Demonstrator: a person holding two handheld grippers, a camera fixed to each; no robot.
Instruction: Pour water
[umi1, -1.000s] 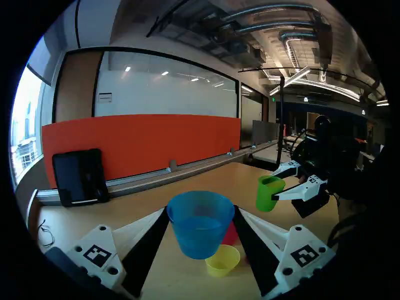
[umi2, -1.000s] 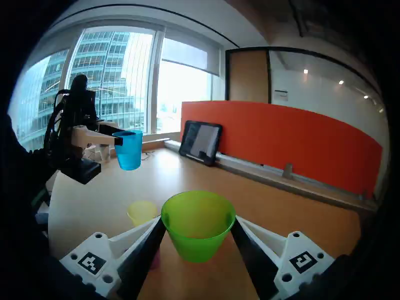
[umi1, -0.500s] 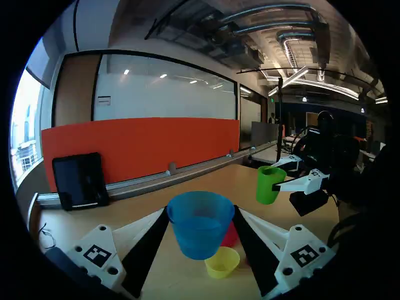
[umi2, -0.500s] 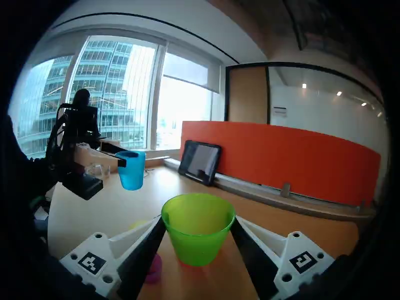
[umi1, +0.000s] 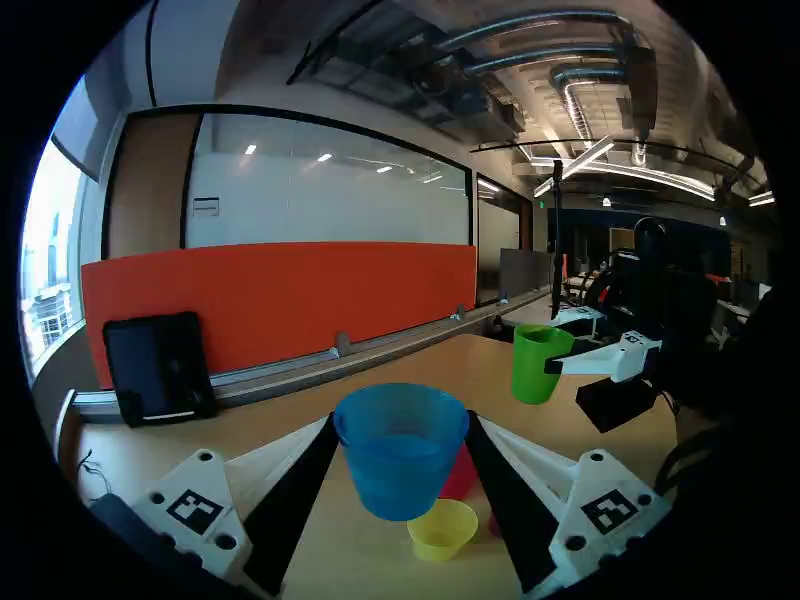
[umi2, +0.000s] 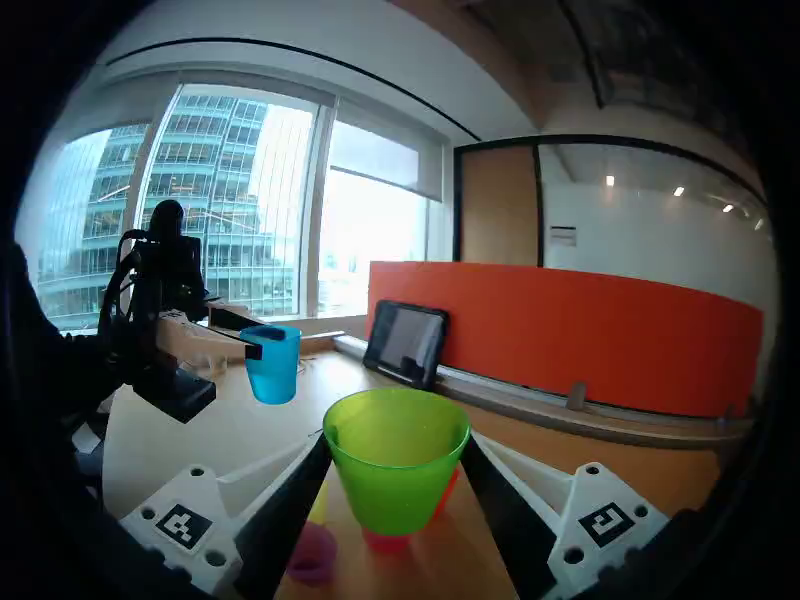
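Note:
My left gripper (umi1: 400, 428) is shut on a translucent blue cup (umi1: 400, 455), held upright above the table; a liquid line shows faintly inside it. My right gripper (umi2: 396, 445) is shut on a green cup (umi2: 397, 470), also upright and looking empty. In the left gripper view the green cup (umi1: 538, 362) hangs to the right, pinched by the right gripper (umi1: 556, 364). In the right gripper view the blue cup (umi2: 272, 362) hangs to the left in the left gripper (umi2: 258, 346). The two cups are apart.
A yellow cup (umi1: 443, 528) and a red cup (umi1: 463, 472) stand on the wooden table (umi1: 300, 420) under the blue cup. A magenta cup (umi2: 312, 553) sits low in the right gripper view. A dark tablet (umi1: 158, 368) leans on the orange divider (umi1: 290, 295).
Both grippers have risen with their cups. In the right gripper view the blue cup has drifted down and towards the centre, and the table cups have slipped lower in view.

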